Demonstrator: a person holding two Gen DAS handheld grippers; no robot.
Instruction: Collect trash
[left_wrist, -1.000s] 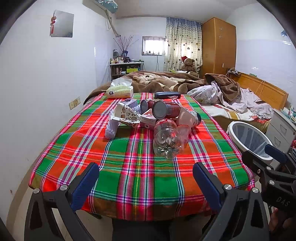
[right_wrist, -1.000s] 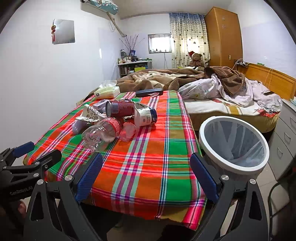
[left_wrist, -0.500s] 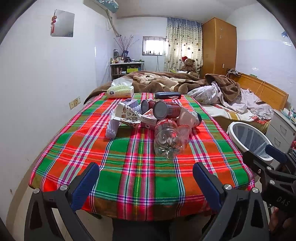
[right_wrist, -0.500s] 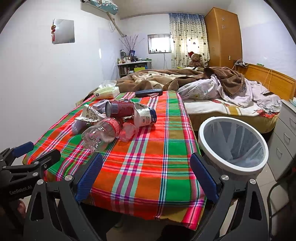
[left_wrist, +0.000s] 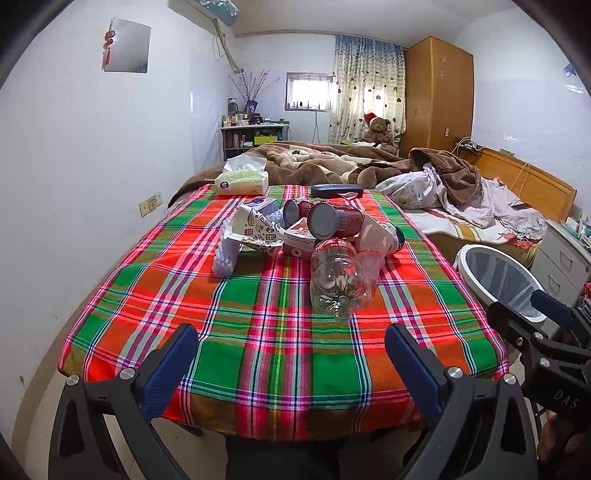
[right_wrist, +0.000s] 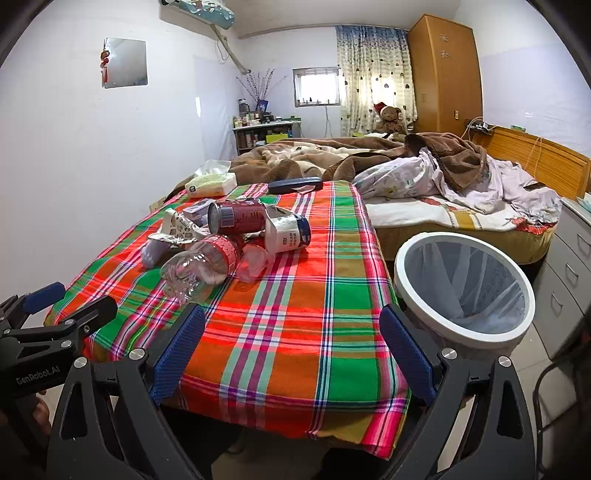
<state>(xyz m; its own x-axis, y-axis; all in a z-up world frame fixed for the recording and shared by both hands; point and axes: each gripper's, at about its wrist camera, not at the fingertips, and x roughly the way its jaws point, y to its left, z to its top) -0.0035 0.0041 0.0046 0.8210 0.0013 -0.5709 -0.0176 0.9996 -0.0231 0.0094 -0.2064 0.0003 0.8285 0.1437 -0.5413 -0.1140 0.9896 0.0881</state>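
Both my tongs, left (left_wrist: 290, 354) and right (right_wrist: 291, 334), gape wide, empty, short of the trash pile (left_wrist: 325, 240) on the plaid surface (left_wrist: 258, 332); bin (right_wrist: 463, 288) beside it.

Left wrist view: sits behind the near edge of the plaid-covered table (left_wrist: 280, 332), low, facing down its length toward the bed (left_wrist: 332, 166).
Right wrist view: sits off the table's near right corner, facing the same way, angled slightly left.
Nearness: both stand back from the trash pile (left_wrist: 325, 240).
Shared: table (right_wrist: 295, 314), trash pile (right_wrist: 229, 236), white-rimmed bin (right_wrist: 465, 336) (left_wrist: 476, 291), bed (right_wrist: 332, 155), wardrobe (left_wrist: 439, 96) (right_wrist: 443, 70).
Cross-sight: each view catches the other gripper at its edge.
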